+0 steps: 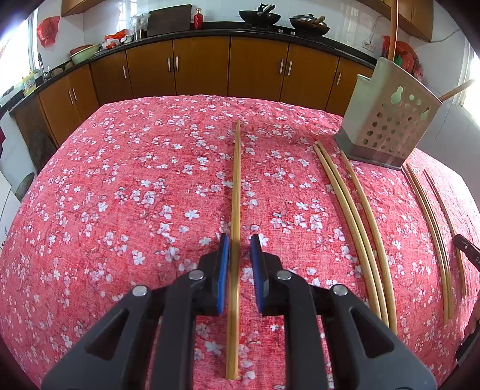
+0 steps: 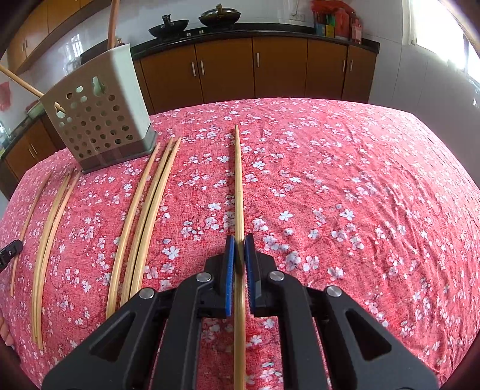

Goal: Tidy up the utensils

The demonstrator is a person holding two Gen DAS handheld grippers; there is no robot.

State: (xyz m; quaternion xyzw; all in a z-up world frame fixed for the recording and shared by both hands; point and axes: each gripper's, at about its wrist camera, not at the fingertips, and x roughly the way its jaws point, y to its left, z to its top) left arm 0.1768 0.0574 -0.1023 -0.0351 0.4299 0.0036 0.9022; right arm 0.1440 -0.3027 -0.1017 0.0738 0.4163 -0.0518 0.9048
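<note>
Several bamboo chopsticks lie on a red floral tablecloth (image 1: 120, 180). In the left wrist view one chopstick (image 1: 236, 186) lies between the blue pads of my left gripper (image 1: 239, 240), which is open with gaps on both sides. In the right wrist view another chopstick (image 2: 238, 186) runs between the pads of my right gripper (image 2: 239, 241), whose jaws are narrow and close on it. A perforated beige utensil holder (image 1: 387, 120) stands at the table's far side, also in the right wrist view (image 2: 99, 111), with wooden handles sticking out.
More chopsticks lie in groups between the grippers (image 1: 354, 216) (image 2: 144, 216) and near the holder (image 1: 432, 222) (image 2: 48, 228). Brown kitchen cabinets (image 1: 201, 66) and a counter with woks (image 1: 259, 15) stand behind the table. The cloth (image 2: 360, 195) is bare to the right.
</note>
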